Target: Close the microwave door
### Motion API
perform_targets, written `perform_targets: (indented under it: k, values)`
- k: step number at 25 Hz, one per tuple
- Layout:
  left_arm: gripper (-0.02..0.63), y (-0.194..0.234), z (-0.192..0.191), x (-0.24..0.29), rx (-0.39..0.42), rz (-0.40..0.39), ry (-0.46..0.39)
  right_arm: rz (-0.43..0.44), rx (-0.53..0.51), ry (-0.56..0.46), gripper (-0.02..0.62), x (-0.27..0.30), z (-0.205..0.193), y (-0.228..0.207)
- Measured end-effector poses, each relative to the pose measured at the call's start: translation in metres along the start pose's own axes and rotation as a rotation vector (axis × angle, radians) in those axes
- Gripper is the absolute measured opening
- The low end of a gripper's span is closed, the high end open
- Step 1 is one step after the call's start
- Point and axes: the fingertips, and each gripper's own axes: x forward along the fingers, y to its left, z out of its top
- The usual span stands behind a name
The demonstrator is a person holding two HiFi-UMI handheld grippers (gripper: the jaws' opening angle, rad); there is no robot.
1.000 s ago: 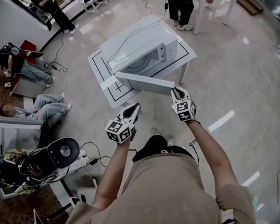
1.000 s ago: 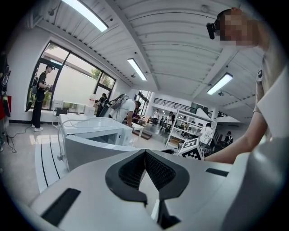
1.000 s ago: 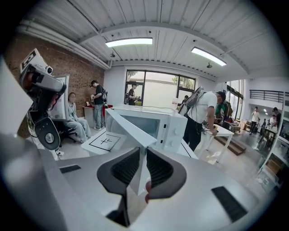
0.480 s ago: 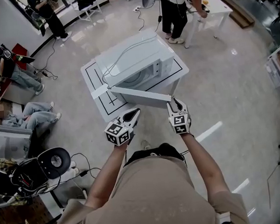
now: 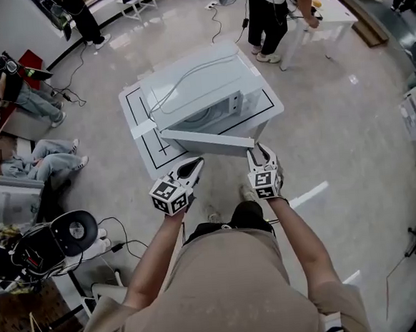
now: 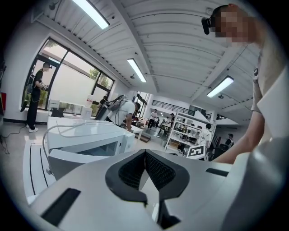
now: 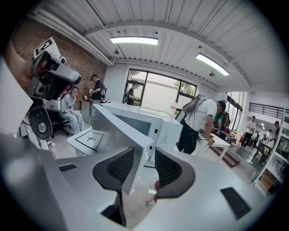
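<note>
White microwave door (image 5: 207, 139) edge sits between released right hand-held gripper (image 5: 258, 150) jaws; left hand-held gripper (image 5: 196, 164) clenched.

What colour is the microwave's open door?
The microwave door is plain white. It shows best in the right gripper view.
</note>
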Motion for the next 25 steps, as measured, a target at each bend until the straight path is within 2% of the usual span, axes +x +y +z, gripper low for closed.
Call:
perform_targets:
  k: [6, 14, 21, 25]
  values:
    - [0.005, 0.009, 0.007, 0.024, -0.038, 0.114, -0.011, 0.072, -0.105, -0.012, 0.137, 0.027, 0.005, -0.025]
    - [0.005, 0.013, 0.022, 0.052, -0.05, 0.238, -0.028, 0.165, -0.199, -0.04, 0.138, 0.063, 0.018, -0.05]
    - [0.005, 0.018, 0.024, 0.052, -0.068, 0.345, -0.056, 0.2, -0.25, -0.078, 0.142, 0.089, 0.03, -0.055]
    - [0.005, 0.018, 0.025, 0.057, -0.08, 0.38, -0.068, 0.203, -0.289, -0.093, 0.148, 0.105, 0.038, -0.066]
